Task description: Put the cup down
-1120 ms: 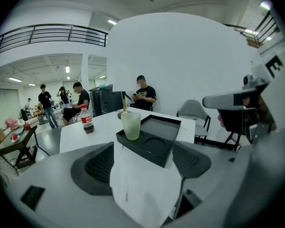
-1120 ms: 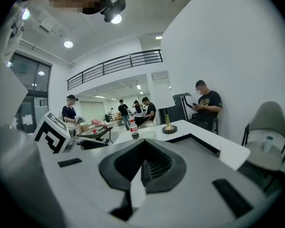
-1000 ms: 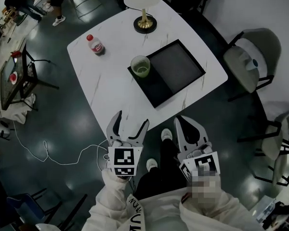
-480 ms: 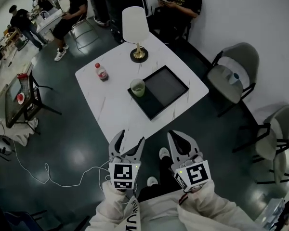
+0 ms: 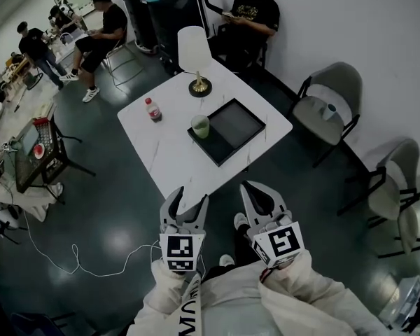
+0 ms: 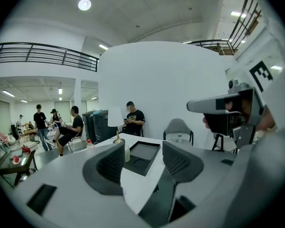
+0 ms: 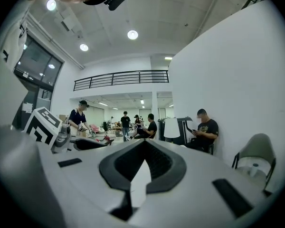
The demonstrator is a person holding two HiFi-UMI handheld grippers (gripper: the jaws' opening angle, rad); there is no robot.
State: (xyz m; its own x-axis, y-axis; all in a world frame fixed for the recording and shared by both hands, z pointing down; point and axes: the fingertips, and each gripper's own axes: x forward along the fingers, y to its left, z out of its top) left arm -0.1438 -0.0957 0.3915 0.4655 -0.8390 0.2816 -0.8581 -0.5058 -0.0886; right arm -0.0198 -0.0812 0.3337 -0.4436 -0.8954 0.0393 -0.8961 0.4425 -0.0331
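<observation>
Open workspace hall: mezzanine railing [image 7: 121, 78], tables [image 5: 164, 145], seated people [image 5: 250, 14]

White counter [image 5: 168, 152] well ahead of the left tongs [image 5: 189, 200]. On it: black tray [image 5: 234, 124], lamp [image 5: 194, 47] at the far edge, red-capped bottle [image 5: 153, 110] off left. Grey chair [image 5: 327, 110] far right.

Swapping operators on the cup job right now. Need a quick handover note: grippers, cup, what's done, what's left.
Left gripper: jaws apart, just been closing, nothing between them.
Right gripper: jaws together, empty.
Both are held on the near side of the table, touching nothing on it.
Cup: upright on the left corner of the black tray, free of both grippers. The bottle and lamp stand beyond it.
Done: the cup is down.
Left: nothing for this task, as far as I can see.
</observation>
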